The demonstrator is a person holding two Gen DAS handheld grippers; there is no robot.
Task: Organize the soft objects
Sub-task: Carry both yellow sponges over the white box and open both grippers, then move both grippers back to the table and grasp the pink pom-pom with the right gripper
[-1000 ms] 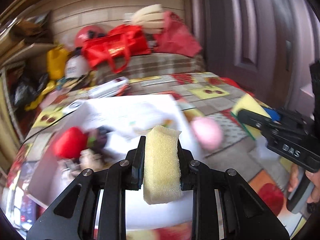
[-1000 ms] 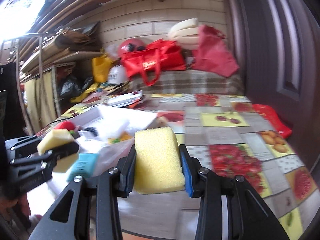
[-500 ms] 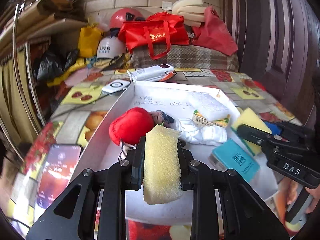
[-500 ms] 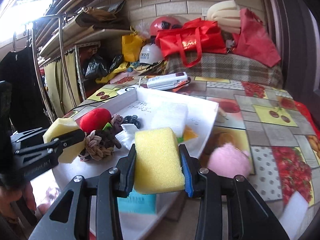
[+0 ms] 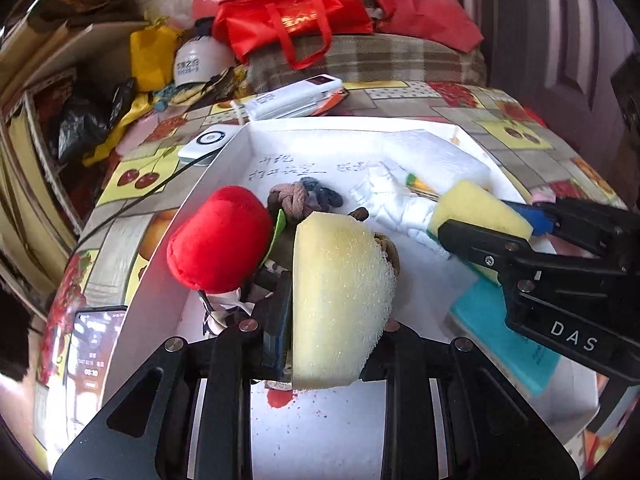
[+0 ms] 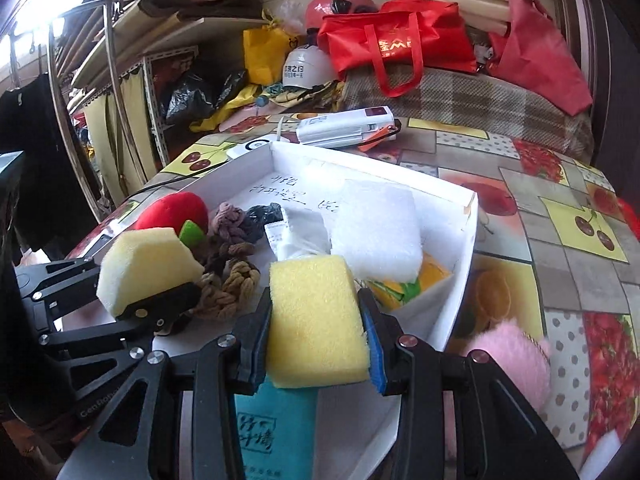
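Where both claws hang over the box: each grips a sponge.
Left gripper (image 5: 336,300): clamped on a pale yellow foam sponge (image 5: 340,300), beside a red plush ball (image 5: 218,240).
Right gripper (image 6: 316,320): clamped on a yellow rectangular sponge (image 6: 316,320), above a teal packet (image 6: 272,432).
White shallow cardboard box (image 6: 464,256): holds knotted brown rope toy (image 6: 228,284), white foam block (image 6: 376,232), white cloth (image 6: 296,236).
Pink fluffy ball (image 6: 512,364): outside the box, on the fruit-patterned tablecloth (image 6: 560,240).

I see the round red plush toy (image 5: 218,240) left of the knotted brown rope (image 6: 228,280) inside the shallow white cardboard box (image 6: 460,264), on the fruit-patterned bench (image 6: 560,240).
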